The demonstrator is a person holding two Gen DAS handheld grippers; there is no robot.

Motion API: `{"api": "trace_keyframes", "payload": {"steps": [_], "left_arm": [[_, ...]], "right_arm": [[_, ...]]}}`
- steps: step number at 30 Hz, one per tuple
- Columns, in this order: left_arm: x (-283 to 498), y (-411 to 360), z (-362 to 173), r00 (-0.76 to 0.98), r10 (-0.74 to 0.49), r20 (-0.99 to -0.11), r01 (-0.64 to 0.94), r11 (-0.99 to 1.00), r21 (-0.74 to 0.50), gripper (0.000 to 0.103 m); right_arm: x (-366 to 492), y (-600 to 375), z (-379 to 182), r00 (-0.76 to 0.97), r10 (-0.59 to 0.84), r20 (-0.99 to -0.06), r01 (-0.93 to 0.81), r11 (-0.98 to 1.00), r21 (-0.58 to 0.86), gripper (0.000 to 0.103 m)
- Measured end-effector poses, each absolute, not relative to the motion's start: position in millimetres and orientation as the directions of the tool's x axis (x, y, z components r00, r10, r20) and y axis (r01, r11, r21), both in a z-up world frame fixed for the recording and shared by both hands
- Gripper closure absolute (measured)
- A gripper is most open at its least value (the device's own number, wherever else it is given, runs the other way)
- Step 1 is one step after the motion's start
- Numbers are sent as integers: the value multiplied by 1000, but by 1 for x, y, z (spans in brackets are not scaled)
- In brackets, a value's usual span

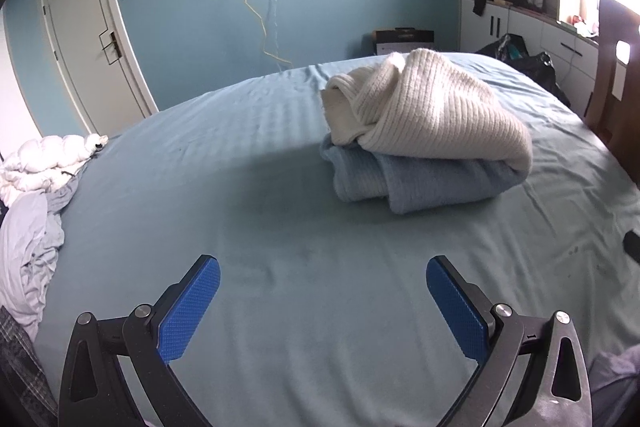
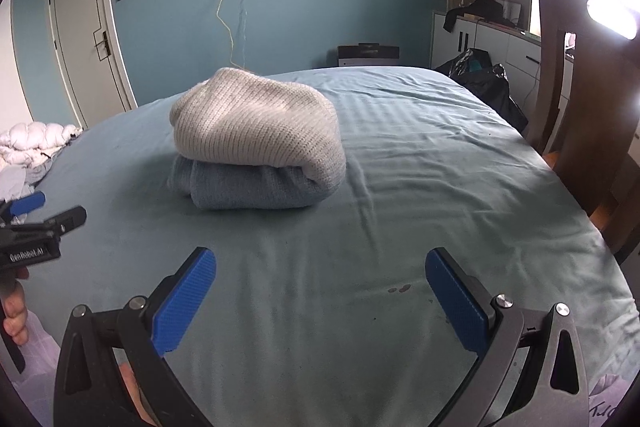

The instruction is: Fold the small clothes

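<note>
Sweaters sat stacked on the bed sheet, the cream knit sweater folded loosely on top of the pale blue knit sweater, well ahead of my left gripper and to its right; I judged the pile had been parked there to leave bare sheet in front of me for the next piece. Off to the left edge lay a heap of unfolded clothes with a white puffer jacket above it, probably what remained to fold. My left gripper hovered over bare sheet with its blue pads spread wide, holding nothing and touching nothing. From the right wrist camera, the cream sweater again rested squarely on the blue one, ahead and a little left of my right gripper, the top fold looking bulky enough to slump if nudged. That gripper was likewise spread wide over the sheet, empty, its pads clear of the fabric. At the left edge I could see my other gripper held in my hand, low over the bed, near the heap.
</note>
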State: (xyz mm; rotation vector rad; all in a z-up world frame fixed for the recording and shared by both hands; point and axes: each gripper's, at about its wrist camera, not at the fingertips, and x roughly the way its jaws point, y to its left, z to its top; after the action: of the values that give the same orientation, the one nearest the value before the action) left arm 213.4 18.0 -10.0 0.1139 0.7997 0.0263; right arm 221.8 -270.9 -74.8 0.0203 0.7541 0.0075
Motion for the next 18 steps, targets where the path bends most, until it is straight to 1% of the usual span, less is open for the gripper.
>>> {"api": "trace_keyframes", "payload": {"steps": [6, 18], "left_arm": [[211, 18, -7, 709, 69, -702, 16, 993, 114, 0], [210, 17, -6, 715, 67, -696, 18, 993, 114, 0]], "right_arm": [[219, -268, -75, 736, 6, -677, -1, 1000, 8, 1], [221, -271, -78, 728, 11, -686, 9, 1000, 26, 1]]}}
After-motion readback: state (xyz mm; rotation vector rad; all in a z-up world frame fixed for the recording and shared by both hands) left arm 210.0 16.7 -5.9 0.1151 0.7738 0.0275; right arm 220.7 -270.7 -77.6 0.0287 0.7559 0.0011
